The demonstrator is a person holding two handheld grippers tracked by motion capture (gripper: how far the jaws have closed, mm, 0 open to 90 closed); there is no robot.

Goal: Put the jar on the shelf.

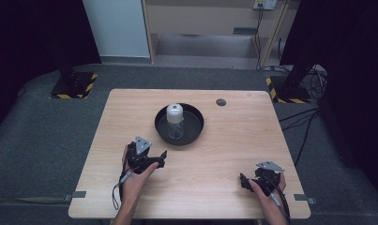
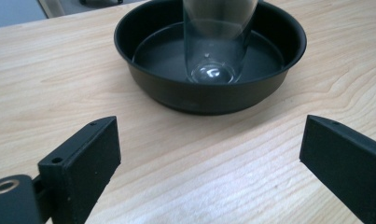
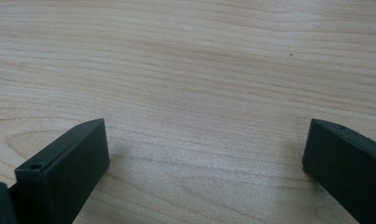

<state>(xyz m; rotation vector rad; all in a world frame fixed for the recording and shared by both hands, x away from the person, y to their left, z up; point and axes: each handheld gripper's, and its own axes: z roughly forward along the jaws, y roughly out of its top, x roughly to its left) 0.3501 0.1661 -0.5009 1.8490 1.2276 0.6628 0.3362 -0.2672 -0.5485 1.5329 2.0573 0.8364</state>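
Left gripper (image 2: 209, 154) gapes wide, empty, facing the bottle (image 2: 217, 42) in its bowl (image 2: 213, 95).

Clear bottle (image 1: 175, 123), black bowl (image 1: 194, 133), pale wood table (image 1: 233, 140)

Dim room around my lit table (image 1: 224, 187), soft overhead light, faint shadows under my tongs, glare on the bottle (image 2: 213, 72) base, soft focus throughout.

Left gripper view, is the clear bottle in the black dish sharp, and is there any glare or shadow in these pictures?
Left gripper view: the bottle is fairly sharp, with a bright glint at its base, standing in the black dish; the near left tongs look soft. Right gripper view: a pale sheen on the table, faint shadows beside the right tongs. High view: table evenly lit, surroundings dark.
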